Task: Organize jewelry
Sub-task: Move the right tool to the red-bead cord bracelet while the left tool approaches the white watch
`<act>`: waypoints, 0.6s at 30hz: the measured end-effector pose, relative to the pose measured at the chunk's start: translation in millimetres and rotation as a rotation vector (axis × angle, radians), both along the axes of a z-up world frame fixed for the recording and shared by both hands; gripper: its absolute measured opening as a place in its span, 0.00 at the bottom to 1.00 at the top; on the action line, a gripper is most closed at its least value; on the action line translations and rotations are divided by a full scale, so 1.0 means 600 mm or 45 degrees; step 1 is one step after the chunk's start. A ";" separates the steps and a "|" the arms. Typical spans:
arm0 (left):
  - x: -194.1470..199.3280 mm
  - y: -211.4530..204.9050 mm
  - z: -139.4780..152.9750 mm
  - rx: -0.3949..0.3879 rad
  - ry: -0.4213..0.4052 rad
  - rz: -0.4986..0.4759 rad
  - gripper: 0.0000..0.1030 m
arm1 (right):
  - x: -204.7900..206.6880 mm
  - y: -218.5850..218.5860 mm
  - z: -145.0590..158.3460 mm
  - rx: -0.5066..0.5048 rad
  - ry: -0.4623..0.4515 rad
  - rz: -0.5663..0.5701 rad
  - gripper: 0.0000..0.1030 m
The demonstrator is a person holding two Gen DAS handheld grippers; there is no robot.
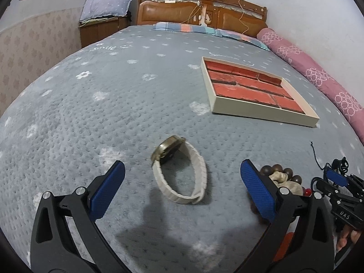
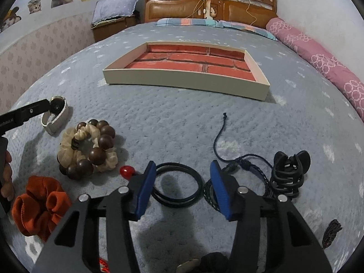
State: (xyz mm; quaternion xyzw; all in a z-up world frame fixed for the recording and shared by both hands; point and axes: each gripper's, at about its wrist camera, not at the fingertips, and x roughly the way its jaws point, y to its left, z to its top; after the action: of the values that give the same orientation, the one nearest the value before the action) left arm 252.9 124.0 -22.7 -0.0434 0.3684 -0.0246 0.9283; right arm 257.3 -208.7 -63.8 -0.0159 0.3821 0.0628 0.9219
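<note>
While tray (image 2: 182,84) sits bare, watch (image 1: 179,170) outside

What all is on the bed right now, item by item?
watch: 1, gold case, white band, between the left fingers
tray: 1, cream rim, red brick-print floor, mid-bed, nothing in it
wooden bead bracelet: 1, dark brown, lying on the beige scrunchie
beige scrunchie: 1, right of the watch
orange scrunchie: 1, near left
black ring: 1, between the right fingers
red bead: 1, left of the ring
braided cord bracelet: 1, dark blue
hair claw: 1, black, far right
left gripper: open
right gripper: open
</note>
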 end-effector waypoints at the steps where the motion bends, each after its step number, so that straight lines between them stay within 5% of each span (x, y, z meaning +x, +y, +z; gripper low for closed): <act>1: 0.001 0.003 -0.002 -0.004 0.007 0.004 0.95 | 0.000 0.000 -0.001 0.000 0.001 -0.001 0.48; 11: 0.016 0.009 -0.024 -0.021 0.075 -0.003 0.94 | 0.008 0.000 -0.012 -0.021 0.041 -0.006 0.47; 18: 0.038 0.015 -0.042 -0.057 0.157 -0.007 0.73 | 0.015 0.007 -0.015 -0.069 0.056 -0.007 0.37</act>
State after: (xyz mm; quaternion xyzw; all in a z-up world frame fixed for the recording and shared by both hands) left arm 275.4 132.9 -48.0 -0.0643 0.4245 -0.0327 0.9026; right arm 266.1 -204.6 -72.7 -0.0384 0.4039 0.0504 0.9126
